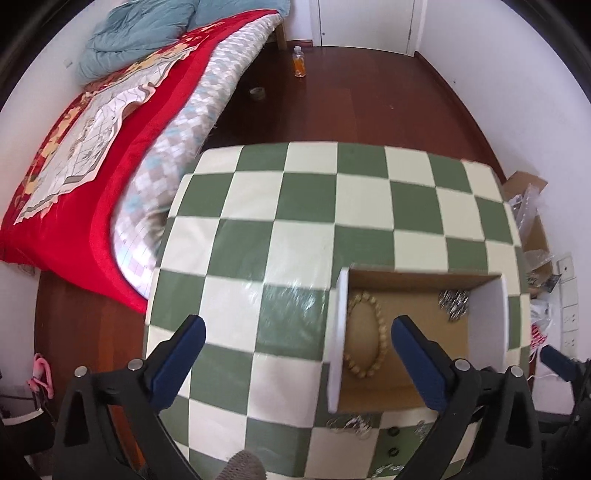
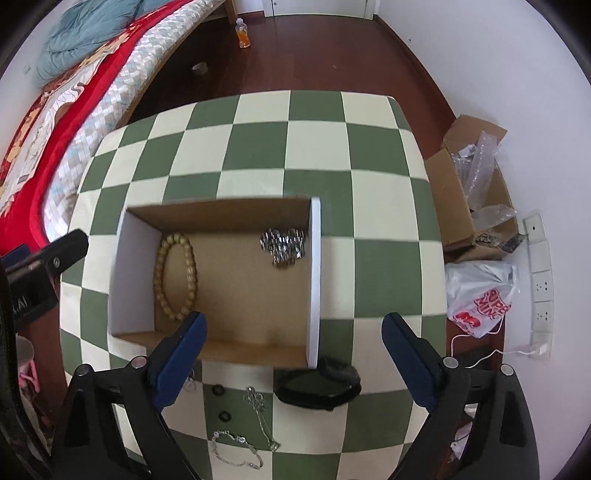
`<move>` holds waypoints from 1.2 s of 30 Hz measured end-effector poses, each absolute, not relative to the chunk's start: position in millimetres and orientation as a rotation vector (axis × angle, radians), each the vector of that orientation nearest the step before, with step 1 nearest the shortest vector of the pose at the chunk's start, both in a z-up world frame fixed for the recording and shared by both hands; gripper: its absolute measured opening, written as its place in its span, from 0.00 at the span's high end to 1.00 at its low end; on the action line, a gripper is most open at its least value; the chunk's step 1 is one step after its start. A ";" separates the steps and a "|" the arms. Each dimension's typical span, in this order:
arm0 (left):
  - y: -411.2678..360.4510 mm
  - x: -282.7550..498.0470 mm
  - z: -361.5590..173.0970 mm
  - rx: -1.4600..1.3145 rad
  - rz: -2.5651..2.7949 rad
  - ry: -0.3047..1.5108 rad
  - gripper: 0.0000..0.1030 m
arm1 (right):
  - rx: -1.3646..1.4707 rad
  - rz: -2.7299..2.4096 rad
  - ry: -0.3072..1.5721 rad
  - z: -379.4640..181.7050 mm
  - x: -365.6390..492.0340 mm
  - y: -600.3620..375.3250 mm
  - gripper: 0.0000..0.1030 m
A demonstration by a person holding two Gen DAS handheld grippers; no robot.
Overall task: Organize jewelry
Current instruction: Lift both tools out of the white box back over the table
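An open cardboard box (image 2: 310,280) with white side walls sits on the green-and-cream checkered table (image 2: 258,147). Inside lie a tan bead bracelet (image 2: 173,273) at the left and a silver chain pile (image 2: 283,245) at the far right. In front of the box lie a black band (image 2: 321,384), a silver necklace (image 2: 260,410), a silver bracelet (image 2: 236,450) and two small black rings (image 2: 218,389). My right gripper (image 2: 293,354) hovers open above the box's front edge, holding nothing. My left gripper (image 1: 297,354) is open over the box's left wall (image 1: 340,332), beside the bead bracelet (image 1: 364,332).
A bed with a red blanket (image 1: 110,155) runs along the table's left side. On the floor to the right stand a cardboard carton (image 2: 461,192) with plastic wrap and a white plastic bag (image 2: 480,295). An orange bottle (image 2: 242,35) and a tape roll (image 2: 200,68) lie on the wooden floor beyond.
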State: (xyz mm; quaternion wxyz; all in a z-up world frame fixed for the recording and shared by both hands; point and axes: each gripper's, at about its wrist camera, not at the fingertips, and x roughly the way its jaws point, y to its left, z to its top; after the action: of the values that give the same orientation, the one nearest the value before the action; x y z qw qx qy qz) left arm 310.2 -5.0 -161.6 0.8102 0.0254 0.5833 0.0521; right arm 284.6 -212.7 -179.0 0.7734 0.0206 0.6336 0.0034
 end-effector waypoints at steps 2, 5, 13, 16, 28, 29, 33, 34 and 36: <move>-4.0 299.6 -165.7 0.067 0.123 1.233 0.00 | 0.043 -0.004 1.365 -181.4 276.3 -212.8 0.02; -0.3 287.7 -171.9 0.044 0.119 1.238 0.00 | 0.038 -0.020 1.352 -181.3 266.3 -213.5 0.02; 4.1 259.8 -158.3 0.051 0.148 1.165 0.00 | 0.022 -0.044 1.283 -160.5 244.6 -215.7 0.02; 4.5 247.9 -144.8 0.051 0.141 1.131 0.00 | 0.006 -0.055 1.236 -146.1 233.3 -215.2 0.02; 3.0 188.6 -83.8 0.039 0.101 0.987 0.00 | 0.015 -0.060 1.062 -78.1 179.2 -209.0 0.02; 3.6 184.1 -80.2 0.035 0.100 0.980 0.00 | 0.021 -0.059 1.052 -74.0 174.9 -208.9 0.02; 6.8 166.4 -74.8 0.037 0.110 0.959 0.00 | 0.063 -0.048 1.050 -68.3 158.8 -210.1 0.02; 7.8 162.6 -76.9 0.040 0.116 0.960 0.00 | 0.068 -0.047 1.060 -71.5 156.0 -209.8 0.02; 9.5 154.3 -85.0 0.057 0.134 0.967 0.00 | 0.085 -0.041 1.095 -84.9 148.8 -210.7 0.02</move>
State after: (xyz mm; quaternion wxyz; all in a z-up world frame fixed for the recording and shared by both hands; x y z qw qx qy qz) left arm 154.3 9.5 -85.0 0.8829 0.0273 0.4644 0.0646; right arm 148.8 -210.7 -84.9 0.8528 0.0402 0.5204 -0.0193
